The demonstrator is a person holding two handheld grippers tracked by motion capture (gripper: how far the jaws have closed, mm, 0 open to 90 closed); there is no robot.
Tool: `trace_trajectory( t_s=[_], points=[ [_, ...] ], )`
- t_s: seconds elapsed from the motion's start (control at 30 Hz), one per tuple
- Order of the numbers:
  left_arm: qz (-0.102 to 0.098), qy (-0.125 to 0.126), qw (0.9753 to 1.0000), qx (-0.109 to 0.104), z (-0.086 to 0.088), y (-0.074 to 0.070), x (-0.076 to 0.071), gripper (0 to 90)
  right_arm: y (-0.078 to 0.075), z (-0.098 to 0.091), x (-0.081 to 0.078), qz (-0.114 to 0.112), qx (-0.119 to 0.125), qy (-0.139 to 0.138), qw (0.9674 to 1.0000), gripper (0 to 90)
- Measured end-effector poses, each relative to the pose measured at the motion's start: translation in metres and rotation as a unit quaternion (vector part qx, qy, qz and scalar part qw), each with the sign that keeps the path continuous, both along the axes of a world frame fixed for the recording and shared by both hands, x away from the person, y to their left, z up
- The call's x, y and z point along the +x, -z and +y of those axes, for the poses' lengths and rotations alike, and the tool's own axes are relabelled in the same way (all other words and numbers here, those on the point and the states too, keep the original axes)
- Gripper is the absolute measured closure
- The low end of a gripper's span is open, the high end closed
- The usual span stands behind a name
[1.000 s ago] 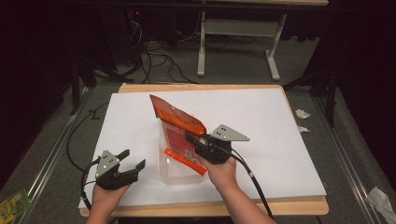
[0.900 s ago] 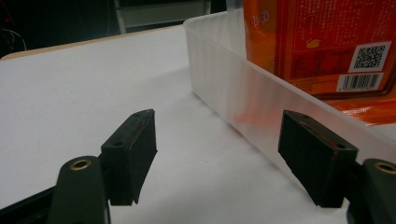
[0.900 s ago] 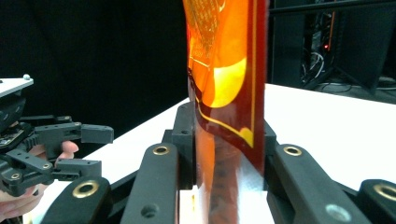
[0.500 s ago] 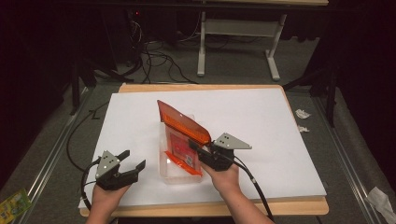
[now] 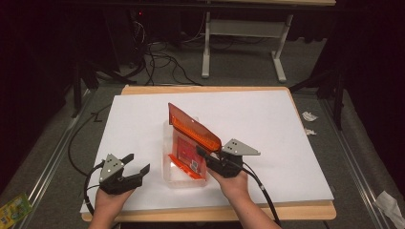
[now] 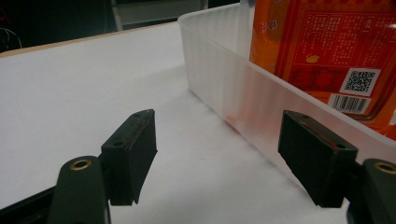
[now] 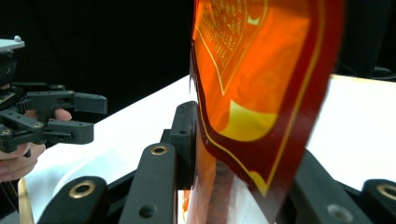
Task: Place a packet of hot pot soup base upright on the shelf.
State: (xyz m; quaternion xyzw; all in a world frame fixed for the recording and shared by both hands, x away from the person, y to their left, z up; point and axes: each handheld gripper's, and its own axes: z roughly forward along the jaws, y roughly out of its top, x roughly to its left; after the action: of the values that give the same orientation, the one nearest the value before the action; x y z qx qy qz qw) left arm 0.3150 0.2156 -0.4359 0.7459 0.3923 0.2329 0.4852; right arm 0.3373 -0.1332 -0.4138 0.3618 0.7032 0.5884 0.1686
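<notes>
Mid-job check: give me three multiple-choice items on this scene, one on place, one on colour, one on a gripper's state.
1. Where is the clear bin?
A. on the white table top
B. on the floor
C. in a hand

2. What colour is the packet?
A. blue
B. orange
C. green

3. How does the left gripper stand?
A. shut on the packet
B. shut on the bin
C. open, holding nothing

Answers:
1 A: the bin stands on the table top.
2 B: its printed foil is orange and red.
3 C: its jaws stand apart beside the bin; the right gripper holds the packet.
</notes>
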Motion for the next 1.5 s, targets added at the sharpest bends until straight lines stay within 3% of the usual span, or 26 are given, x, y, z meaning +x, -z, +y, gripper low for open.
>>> trace_trajectory(
  t_s=[0.27,0.5,0.77,1.13,1.5],
  points=[
    [0.0,0.001,1.0,-0.002,0.0,0.0,0.0,28.5,-0.006,-0.001,0.003,0.01,-0.018,-0.017,0.9996,51.5],
    [-0.001,0.0,1.0,-0.004,0.001,0.0,0.0,28.5,-0.011,-0.003,0.005,0.017,-0.024,-0.025,0.9992,40.4],
    [-0.001,0.002,1.0,-0.008,0.001,-0.001,0.0,28.5,-0.018,-0.008,0.002,0.001,-0.029,-0.018,0.9994,24.5],
    [0.002,0.005,0.9998,-0.017,0.001,-0.001,-0.001,28.0,-0.027,-0.026,-0.004,0.005,-0.035,-0.013,0.9993,16.8],
    [0.005,0.0,0.9998,-0.018,0.001,0.0,-0.002,26.6,-0.035,-0.075,-0.02,-0.011,-0.037,0.017,0.9991,15.4]
  ],
)
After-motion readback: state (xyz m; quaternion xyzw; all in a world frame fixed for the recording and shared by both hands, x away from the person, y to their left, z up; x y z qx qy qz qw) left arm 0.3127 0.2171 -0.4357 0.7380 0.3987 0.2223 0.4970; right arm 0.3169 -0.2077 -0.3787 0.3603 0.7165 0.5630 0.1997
